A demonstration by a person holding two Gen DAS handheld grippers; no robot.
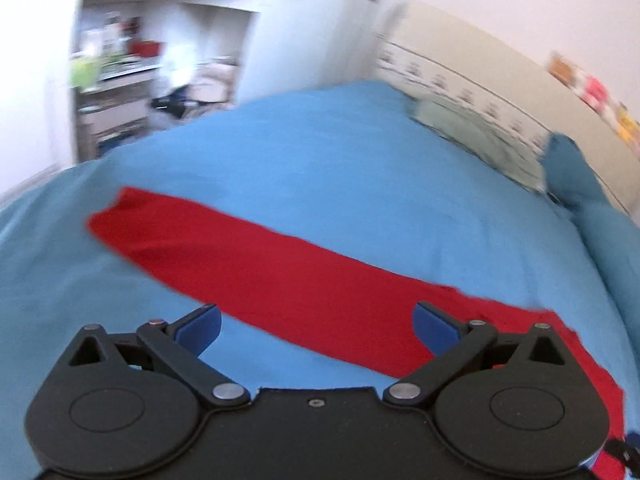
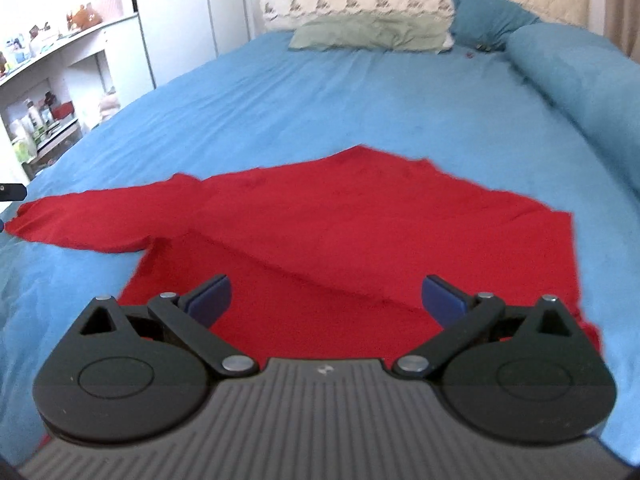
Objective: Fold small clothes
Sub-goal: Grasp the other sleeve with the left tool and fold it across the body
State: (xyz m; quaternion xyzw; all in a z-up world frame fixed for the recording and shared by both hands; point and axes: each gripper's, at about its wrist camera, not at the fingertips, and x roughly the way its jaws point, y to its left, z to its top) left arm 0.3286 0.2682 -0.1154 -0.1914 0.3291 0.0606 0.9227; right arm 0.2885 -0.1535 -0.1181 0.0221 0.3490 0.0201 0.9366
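Even, bright daylight is filling both views, casting only soft shadows. Motion blur is smearing the shelving [image 1: 116, 68] beyond the bed [image 1: 320, 152]; fisheye curvature is bending the frame edges.

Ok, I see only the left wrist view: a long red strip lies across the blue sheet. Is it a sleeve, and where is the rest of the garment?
Observer: Yes, it is a sleeve. The right wrist view shows the whole red long-sleeved top lying flat on the blue bed sheet, with that sleeve stretched out to the left.
Operator: Is the other sleeve stretched out also?
Observer: No. The right side ends in a straight edge, and a diagonal fold runs across the body, so cloth seems already folded in.
Operator: Does the right gripper hold something?
Observer: No. The right gripper is open above the lower part of the top, with nothing between its fingers.
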